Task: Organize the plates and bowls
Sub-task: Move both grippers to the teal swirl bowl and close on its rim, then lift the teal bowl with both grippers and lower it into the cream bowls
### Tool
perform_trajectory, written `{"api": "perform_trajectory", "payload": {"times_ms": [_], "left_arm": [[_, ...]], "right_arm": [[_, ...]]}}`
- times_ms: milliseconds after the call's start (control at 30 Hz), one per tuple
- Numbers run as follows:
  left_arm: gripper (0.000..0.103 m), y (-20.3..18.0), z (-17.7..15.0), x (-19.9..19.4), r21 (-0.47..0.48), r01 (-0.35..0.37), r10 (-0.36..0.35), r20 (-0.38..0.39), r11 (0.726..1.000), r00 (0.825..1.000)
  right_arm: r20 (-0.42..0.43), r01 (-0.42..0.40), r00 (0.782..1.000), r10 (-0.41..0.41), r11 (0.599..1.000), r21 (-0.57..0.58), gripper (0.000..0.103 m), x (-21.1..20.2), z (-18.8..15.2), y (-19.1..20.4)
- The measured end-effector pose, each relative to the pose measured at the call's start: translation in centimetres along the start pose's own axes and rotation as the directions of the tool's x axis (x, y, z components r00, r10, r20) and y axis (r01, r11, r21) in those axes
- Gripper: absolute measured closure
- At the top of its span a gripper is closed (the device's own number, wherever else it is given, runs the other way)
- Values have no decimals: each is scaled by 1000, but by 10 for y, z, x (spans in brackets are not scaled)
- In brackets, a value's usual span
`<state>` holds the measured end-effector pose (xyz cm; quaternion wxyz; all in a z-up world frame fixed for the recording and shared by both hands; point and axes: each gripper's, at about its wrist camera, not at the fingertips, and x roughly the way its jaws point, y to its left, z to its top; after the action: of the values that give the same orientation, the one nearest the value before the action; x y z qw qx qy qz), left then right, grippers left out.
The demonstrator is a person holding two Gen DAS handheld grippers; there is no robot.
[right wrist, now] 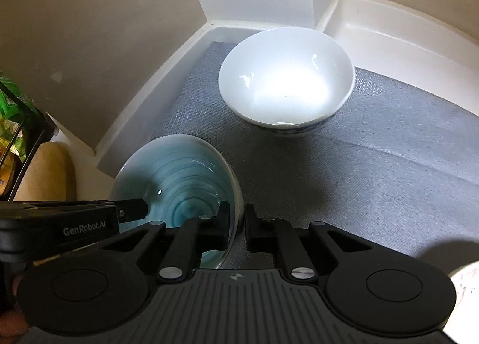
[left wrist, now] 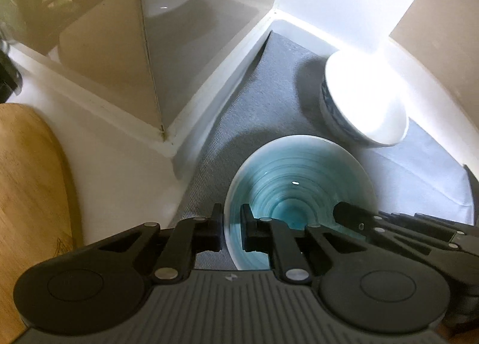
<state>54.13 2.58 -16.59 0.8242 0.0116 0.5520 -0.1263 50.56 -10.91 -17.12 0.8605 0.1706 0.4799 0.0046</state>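
In the left wrist view, the teal bowl (left wrist: 299, 185) is being gripped at lower centre of the frame by the left gripper (left wrist: 233, 231), jaws narrowed onto the bowl's left rim wall, while the right gripper's fingers (left wrist: 353, 215) are being reached in from the lower right and the white bowl (left wrist: 365, 98) is being left standing just beyond, at upper right on the grey mat (left wrist: 269, 98). In the right wrist view, the same bowl is being pinched at its right rim by the right gripper (right wrist: 237, 225), angled steeply downward, with the left gripper entering from the left edge; both hands are judged equally near for a two-sided lift.
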Motion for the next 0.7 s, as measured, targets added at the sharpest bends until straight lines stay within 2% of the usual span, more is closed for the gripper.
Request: {"api": "perform_trajectory", "payload": {"times_ms": [267, 433, 700], "left_arm": [[92, -1, -6, -37, 17, 47, -48, 48, 999, 998], [92, -3, -14, -65, 39, 58, -61, 96, 998, 993], [92, -6, -32, -90, 76, 73, -82, 125, 994, 989]], "right_arm": [[64, 2, 998, -1, 1000, -9, 92, -34, -4, 4], [111, 6, 994, -4, 1000, -25, 92, -59, -9, 9], [151, 10, 988, -5, 999, -31, 91, -93, -28, 15]]}}
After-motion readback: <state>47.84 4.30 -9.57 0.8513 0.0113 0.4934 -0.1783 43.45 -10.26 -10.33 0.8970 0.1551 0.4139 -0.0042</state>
